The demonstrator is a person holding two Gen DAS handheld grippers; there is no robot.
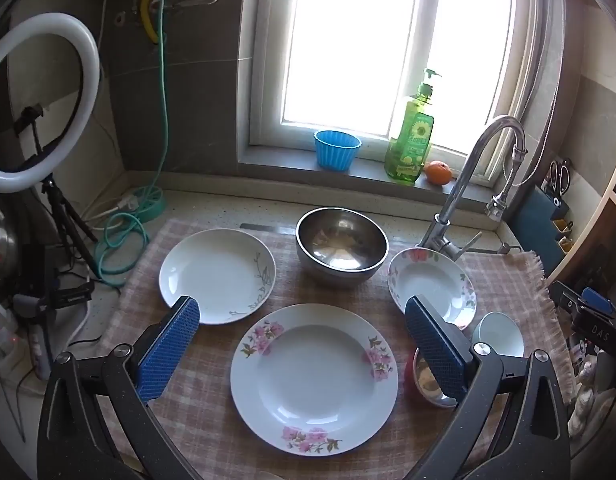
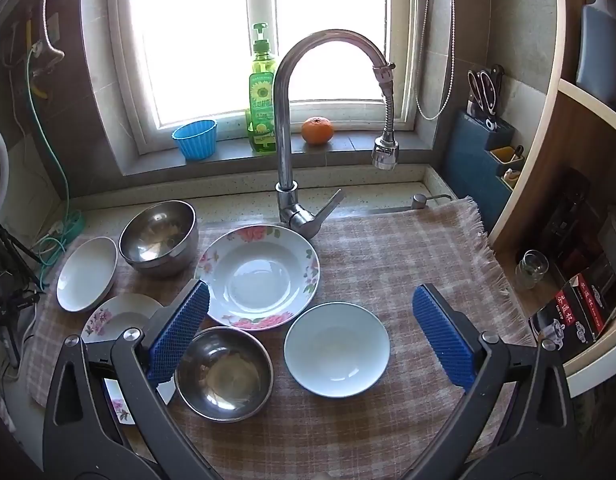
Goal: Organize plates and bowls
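On a checked cloth (image 1: 339, 292) lie a large pink-flowered plate (image 1: 313, 380), a white plate with a grey leaf pattern (image 1: 218, 276), a large steel bowl (image 1: 341, 246), a deep flowered plate (image 1: 431, 284), a small white bowl (image 1: 497, 334) and a small steel bowl (image 1: 427, 380). My left gripper (image 1: 302, 326) is open above the large flowered plate. In the right wrist view my right gripper (image 2: 311, 312) is open above the small white bowl (image 2: 335, 354), with the small steel bowl (image 2: 224, 372) and the deep flowered plate (image 2: 260, 276) beside it.
A tap (image 2: 288, 128) stands behind the cloth. On the window sill are a blue cup (image 2: 196, 138), a green soap bottle (image 2: 262, 92) and an orange (image 2: 316, 130). A ring light (image 1: 36, 100) and cables stand left; a knife block (image 2: 483, 136) and a glass (image 2: 531, 268) right.
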